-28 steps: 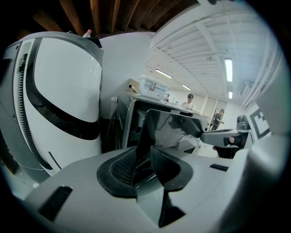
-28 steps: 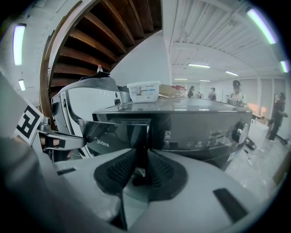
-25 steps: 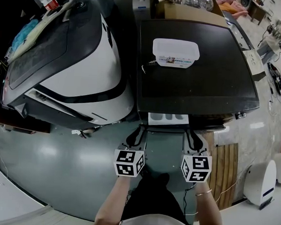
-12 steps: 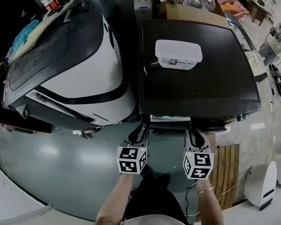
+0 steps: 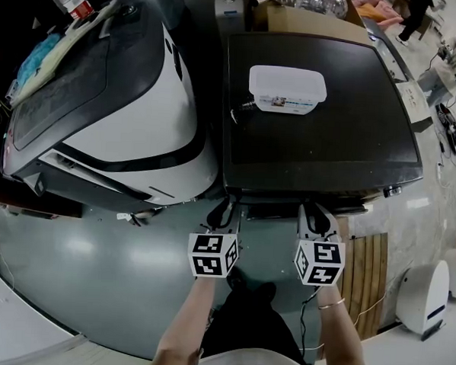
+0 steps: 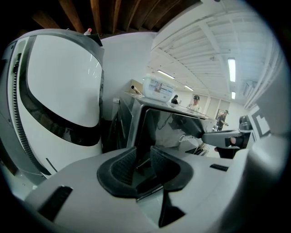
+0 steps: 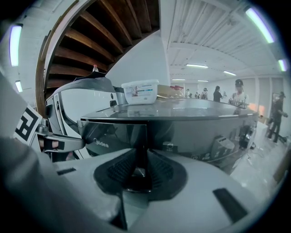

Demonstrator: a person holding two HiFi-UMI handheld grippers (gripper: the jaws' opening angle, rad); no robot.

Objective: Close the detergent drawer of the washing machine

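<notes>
Detergent drawer (image 5: 273,195) of glossy black washing machine (image 5: 323,122) looks flush w/ front, betw. both claws. Left claw (image 5: 225,210) released, empty; right claw (image 5: 316,213) clenched on nothing. Risk: drawer not fully seated, or tips scuff the front if pressed harder. Count: 2 claws, 1 drawer, 1 white plastic tub (image 5: 286,88) on top, 1 white-and-black machine (image 5: 124,127) beside.

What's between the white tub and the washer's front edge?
Nothing. The head view shows the washing machine top bare from the white tub to its front edge.
</notes>
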